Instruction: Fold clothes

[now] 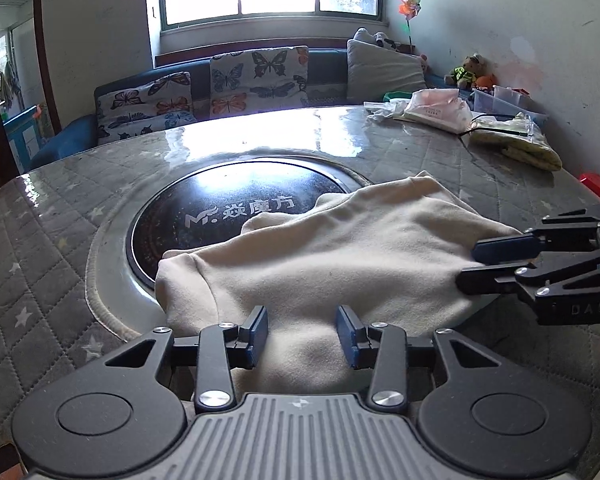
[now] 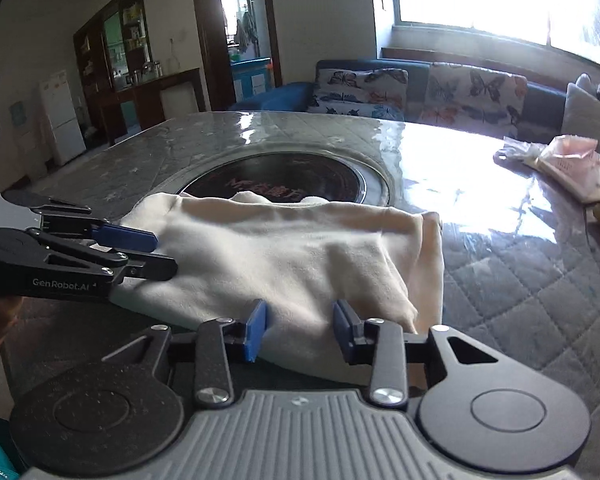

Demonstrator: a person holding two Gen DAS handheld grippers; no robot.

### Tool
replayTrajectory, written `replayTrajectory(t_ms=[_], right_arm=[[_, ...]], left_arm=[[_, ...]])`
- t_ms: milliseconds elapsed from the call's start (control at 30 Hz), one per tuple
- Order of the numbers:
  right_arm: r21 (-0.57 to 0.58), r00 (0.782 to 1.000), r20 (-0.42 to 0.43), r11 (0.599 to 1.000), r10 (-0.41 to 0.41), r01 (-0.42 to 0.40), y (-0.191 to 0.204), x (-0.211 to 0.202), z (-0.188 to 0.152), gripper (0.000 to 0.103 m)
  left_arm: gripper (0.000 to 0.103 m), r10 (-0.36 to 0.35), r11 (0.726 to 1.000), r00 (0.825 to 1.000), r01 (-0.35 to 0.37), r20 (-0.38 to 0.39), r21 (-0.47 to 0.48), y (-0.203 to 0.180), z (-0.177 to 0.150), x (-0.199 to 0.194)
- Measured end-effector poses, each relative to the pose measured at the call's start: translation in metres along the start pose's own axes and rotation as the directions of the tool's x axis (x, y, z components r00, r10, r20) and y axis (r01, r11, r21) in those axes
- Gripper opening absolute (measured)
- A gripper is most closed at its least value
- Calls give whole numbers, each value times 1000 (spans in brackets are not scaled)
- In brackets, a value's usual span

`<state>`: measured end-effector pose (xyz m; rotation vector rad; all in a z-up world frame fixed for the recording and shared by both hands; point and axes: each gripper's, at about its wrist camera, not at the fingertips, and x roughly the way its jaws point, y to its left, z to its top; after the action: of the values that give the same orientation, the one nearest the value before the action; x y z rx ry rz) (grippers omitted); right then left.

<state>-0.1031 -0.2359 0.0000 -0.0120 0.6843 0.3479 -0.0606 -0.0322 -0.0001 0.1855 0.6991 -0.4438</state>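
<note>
On the near part of the quilted table (image 1: 52, 240), partly draped over the round black cooktop (image 1: 204, 216) set into it, lies the cream garment (image 1: 332, 256), already doubled over on itself with a folded edge along the right side in the right wrist view and a loose hem hanging toward the table's near edge.

The left gripper (image 1: 302, 334) sits low over the near hem with its blue pads apart, cloth showing in the gap but no pad visibly pressing on it. The right gripper (image 2: 299, 330) stands the same way at the other end of the hem: jaws apart, fabric between them, nothing pinched as far as I can judge.

The risks seem to come from that loose state. If either pair of jaws closes on only the top layer, the layers could slide apart when lifted and the fold underneath would open. If one side bites and the other misses, the hem would likely come up skewed and the next fold would lie crooked. The glossy table cover looks slick, so a dragged garment may slip instead of turning over. The bulge over the cooktop rim could also trap a wrinkle. The bags (image 1: 440, 110) at the far right lie well apart and pose little threat.
</note>
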Motion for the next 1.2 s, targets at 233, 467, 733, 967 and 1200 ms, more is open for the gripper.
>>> replayTrajectory(t_ms=[233,467,733,967,1200], right_arm=[[5,997,66,1000,-28,28,-5,-3,23,36],[37,998,-1,997,-61,61,-21,28,19,35],[24,998,54,999,-33,32,-10,15,26,35],[18,999,14,999,-37,37,-9,24,20,36],[-2,999,47,1000,-12,12,1,17,24,43]], left_arm=[[43,16,1000,1000,-16,8,-3,-2,3,-7],[48,20,999,1000,-20,-6,-29,3,0,-7],[49,76,996,997,-75,31,-58,7,10,-16],[49,91,991,996,-93,-22,-99,19,-1,-4],[52,100,990,995,-102,-20,-96,15,0,-3]])
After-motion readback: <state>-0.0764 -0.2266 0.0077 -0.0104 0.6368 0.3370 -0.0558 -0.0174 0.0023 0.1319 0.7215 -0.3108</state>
